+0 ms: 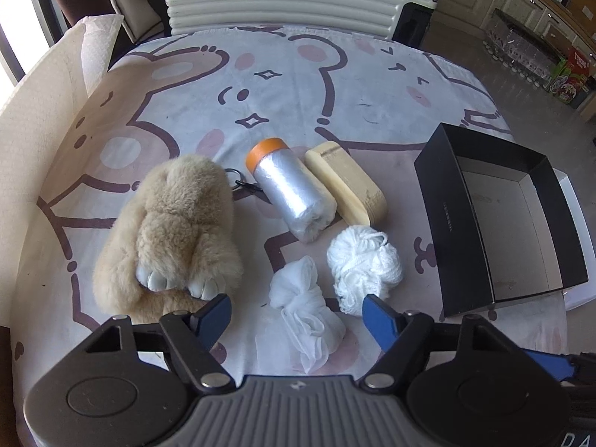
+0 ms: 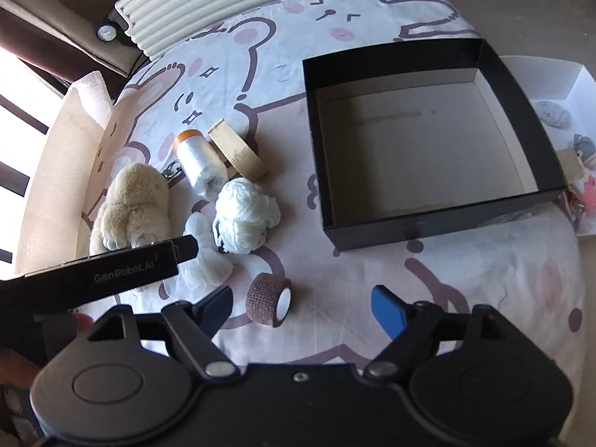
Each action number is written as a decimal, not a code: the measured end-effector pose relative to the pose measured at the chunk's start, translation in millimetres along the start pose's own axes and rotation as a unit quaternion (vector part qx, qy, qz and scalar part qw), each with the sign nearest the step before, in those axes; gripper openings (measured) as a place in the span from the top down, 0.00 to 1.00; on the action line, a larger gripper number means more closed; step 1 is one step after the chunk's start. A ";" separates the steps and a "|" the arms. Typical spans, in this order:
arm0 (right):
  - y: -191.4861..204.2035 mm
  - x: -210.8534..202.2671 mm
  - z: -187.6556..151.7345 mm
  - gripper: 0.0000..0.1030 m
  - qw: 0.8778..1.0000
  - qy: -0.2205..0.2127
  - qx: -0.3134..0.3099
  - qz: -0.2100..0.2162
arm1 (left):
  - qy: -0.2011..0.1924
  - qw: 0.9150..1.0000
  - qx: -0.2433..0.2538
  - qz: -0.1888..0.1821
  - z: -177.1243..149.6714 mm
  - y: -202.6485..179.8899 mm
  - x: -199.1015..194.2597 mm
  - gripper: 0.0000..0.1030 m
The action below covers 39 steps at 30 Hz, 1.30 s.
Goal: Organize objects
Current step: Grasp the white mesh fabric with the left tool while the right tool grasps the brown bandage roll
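**Two open hand-held grippers over a table of loose things beside an empty black box**

The landmark is the black rectangular cardboard box, open-topped with a pale bare floor, standing on the table under a white cloth printed with cartoon bears.

To the left of the box lies a cluster of things. Nearest the box is a ball of white yarn, with a bundle of white gauzy mesh just beside it on the side away from the box. Beyond the yarn, a pale wooden oblong block lies touching a roll of clear plastic film with an orange end. Farthest from the box is a beige furry plush rabbit, a metal key ring showing at its far end.

Off the box's near left corner, a small roll of brown woven bandage lies on its side, apart from the other things.

The left hand-held gripper hangs over the mesh bundle with its blue-padded jaws spread; the mesh sits between them, but the pads do not press it. The right hand-held gripper points down over the bandage roll, its jaws likewise apart and holding nothing.

On the far side of the box from the cluster, a white tray holds small grey and pink items, too small to tell.
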State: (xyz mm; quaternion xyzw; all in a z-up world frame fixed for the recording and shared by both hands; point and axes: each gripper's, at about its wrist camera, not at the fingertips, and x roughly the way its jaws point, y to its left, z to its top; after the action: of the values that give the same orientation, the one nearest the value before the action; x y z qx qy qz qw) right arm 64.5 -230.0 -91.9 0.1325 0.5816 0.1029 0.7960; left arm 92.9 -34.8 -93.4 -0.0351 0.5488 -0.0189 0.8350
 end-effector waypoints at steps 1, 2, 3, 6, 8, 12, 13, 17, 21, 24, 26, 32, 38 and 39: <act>0.1 2.3 0.3 0.25 1.000 0.002 0.004 0.009 | 0.001 1.000 -0.002 -0.003 0.9 0.1 1.7 0.29; -0.5 3.7 1.0 0.26 1.000 0.004 0.008 0.018 | 0.002 1.000 -0.004 -0.006 1.9 0.5 3.4 0.30; 0.5 6.2 2.0 0.29 1.000 0.005 0.009 0.021 | 0.004 1.000 -0.005 -0.009 2.7 0.7 5.0 0.31; 3.2 14.1 4.0 0.34 1.000 0.015 0.010 0.025 | 0.009 1.000 -0.007 -0.014 5.5 1.8 10.0 0.37; 5.8 21.0 4.2 0.39 0.999 0.026 0.008 0.025 | 0.014 1.000 -0.007 -0.020 6.4 2.4 12.5 0.44; 11.1 38.0 4.3 0.45 0.999 0.044 0.006 0.016 | 0.021 0.999 -0.002 -0.024 5.8 4.0 14.9 0.48; 12.3 41.2 4.4 0.46 0.999 0.048 0.007 0.017 | 0.022 0.999 -0.002 -0.026 5.6 4.8 15.3 0.48; 22.3 53.2 2.7 0.46 0.998 0.062 -0.004 0.019 | 0.026 0.999 -0.004 -0.030 5.4 7.7 17.4 0.48; 25.4 60.4 2.5 0.53 0.998 0.069 -0.008 0.011 | 0.029 0.999 -0.005 -0.034 5.4 11.1 19.4 0.48; 17.9 63.5 3.6 0.74 0.997 0.079 0.004 -0.004 | 0.036 0.998 -0.018 -0.040 5.6 17.0 23.9 0.48; 12.5 61.8 4.6 0.74 0.997 0.080 0.015 -0.001 | 0.043 0.998 -0.030 -0.046 5.7 18.7 28.5 0.49; 7.9 51.5 5.3 0.74 0.998 0.068 0.001 0.002 | 0.066 0.995 -0.061 -0.053 5.1 15.5 48.2 0.55; 2.7 46.0 5.9 0.74 0.998 0.063 -0.011 0.002 | 0.074 0.992 -0.092 -0.045 6.4 15.7 61.7 0.58; 1.6 45.1 6.1 0.74 0.998 0.062 -0.012 0.002 | 0.073 0.992 -0.088 -0.042 7.0 13.9 61.9 0.58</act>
State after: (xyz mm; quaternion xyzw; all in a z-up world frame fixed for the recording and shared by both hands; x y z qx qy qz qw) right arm 83.9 -214.7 -130.1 0.1171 0.6282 0.1196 0.7599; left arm 123.8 -25.1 -148.4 -0.1305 0.6060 -0.0083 0.7847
